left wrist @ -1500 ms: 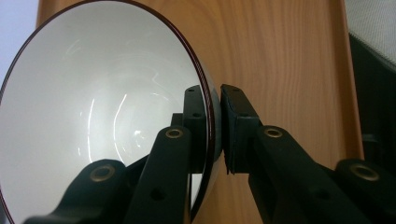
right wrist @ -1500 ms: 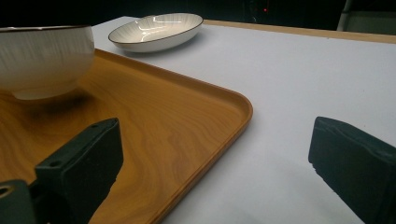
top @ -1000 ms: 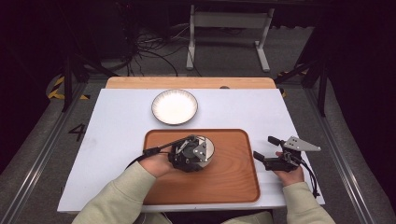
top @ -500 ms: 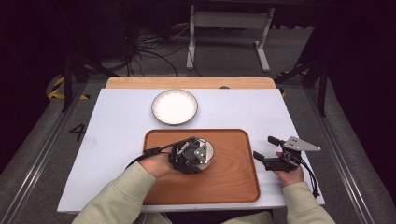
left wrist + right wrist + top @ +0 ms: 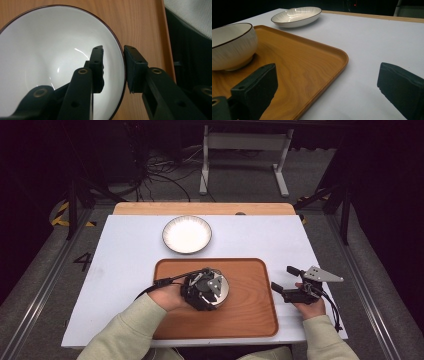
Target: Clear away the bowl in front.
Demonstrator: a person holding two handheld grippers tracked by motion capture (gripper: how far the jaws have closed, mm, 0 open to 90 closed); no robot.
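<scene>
White bowl (image 5: 50,55), dark-rimmed, ribbed outside, rim between just-opening left gripper (image 5: 113,58) jaws, pads loosened.

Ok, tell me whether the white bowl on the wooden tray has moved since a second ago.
No. The white bowl sits at the same spot on the wooden tray, below the white plate, as before.
</scene>
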